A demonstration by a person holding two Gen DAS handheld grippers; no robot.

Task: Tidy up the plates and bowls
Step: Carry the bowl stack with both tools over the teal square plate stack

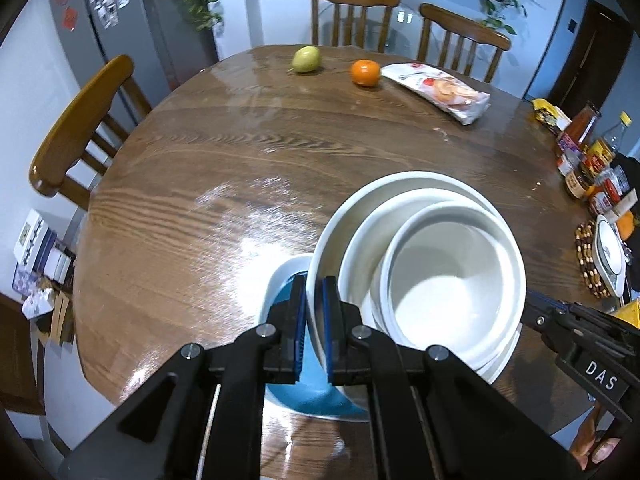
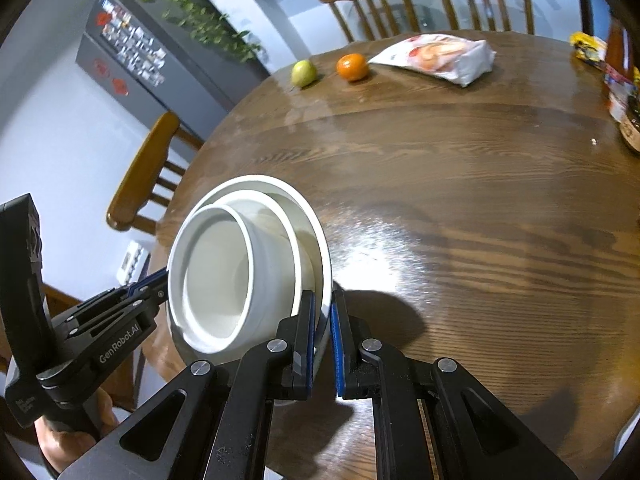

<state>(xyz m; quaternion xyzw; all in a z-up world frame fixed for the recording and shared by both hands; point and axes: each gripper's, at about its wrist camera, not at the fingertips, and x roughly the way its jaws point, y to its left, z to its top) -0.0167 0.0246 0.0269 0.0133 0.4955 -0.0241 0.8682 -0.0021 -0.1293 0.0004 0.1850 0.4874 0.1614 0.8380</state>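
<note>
Both grippers, left [image 1: 314, 312] and right [image 2: 323, 330], pinch the nested bowls [image 1: 440, 280] above the near blue plate [image 1: 280, 280], stacking nearly done.

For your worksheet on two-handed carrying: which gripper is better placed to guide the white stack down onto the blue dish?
Left, probably. The left gripper clamps the white stack's rim directly above the blue dish; the right gripper grips the opposite rim, where the dish is out of view.
</note>
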